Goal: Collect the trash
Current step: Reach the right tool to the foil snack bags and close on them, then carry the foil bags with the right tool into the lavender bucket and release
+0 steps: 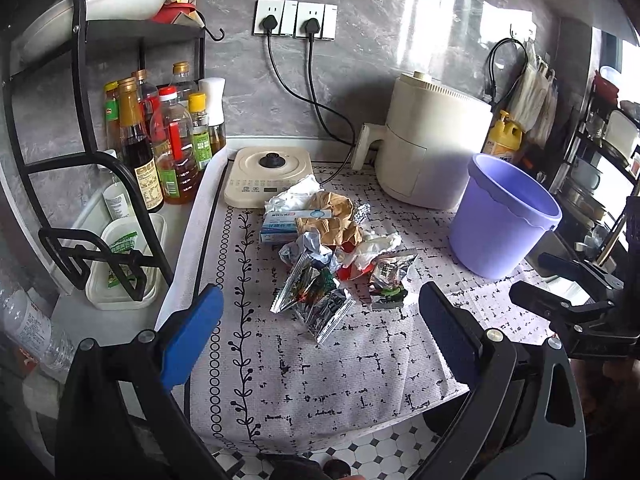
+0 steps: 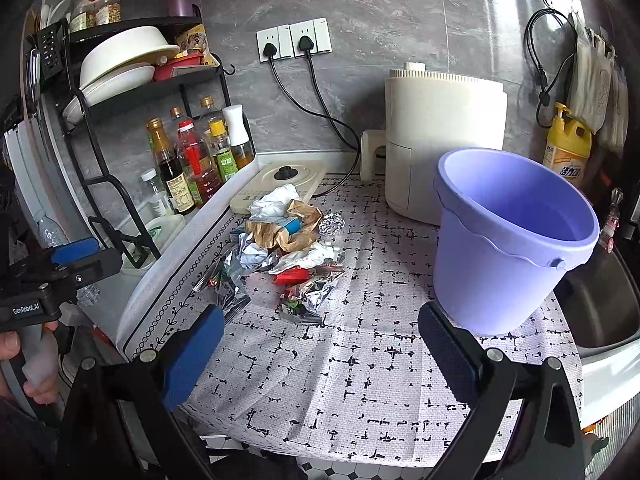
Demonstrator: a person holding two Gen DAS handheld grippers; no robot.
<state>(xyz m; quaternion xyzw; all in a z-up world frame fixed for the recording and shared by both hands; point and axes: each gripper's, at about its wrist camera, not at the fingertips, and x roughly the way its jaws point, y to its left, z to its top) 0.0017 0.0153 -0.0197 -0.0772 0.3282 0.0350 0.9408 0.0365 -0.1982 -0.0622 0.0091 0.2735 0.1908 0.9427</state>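
Trash pile: crumpled brown paper, white tissue, foil wrappers and a small blue-and-white box heaped on the patterned mat, straight ahead of the left gripper and ahead-left of the right gripper.
Nearest pieces: silvery snack wrappers lie closest to the left gripper's blue pads, not touched.
Left gripper: jaws spread wide, nothing between them, hovering above the mat's near part.
Right gripper: jaws likewise spread and empty, over bare mat.
Bucket: lavender, upright, mouth open, just ahead-right of the right gripper; well apart from the pile, with bare mat between.
Open room: a clear strip of mat runs from both grippers to the pile; the mat's near edge hangs over tiled floor.
Edges: the mat's left border curls up beside the bottles.
Left view only: the right gripper's black frame at the far right.
Right view only: a hand gripping the left tool's handle, and a dark sink beyond the bucket.
Behind: cream induction plate, air fryer, grey marbled wall, dish rack.
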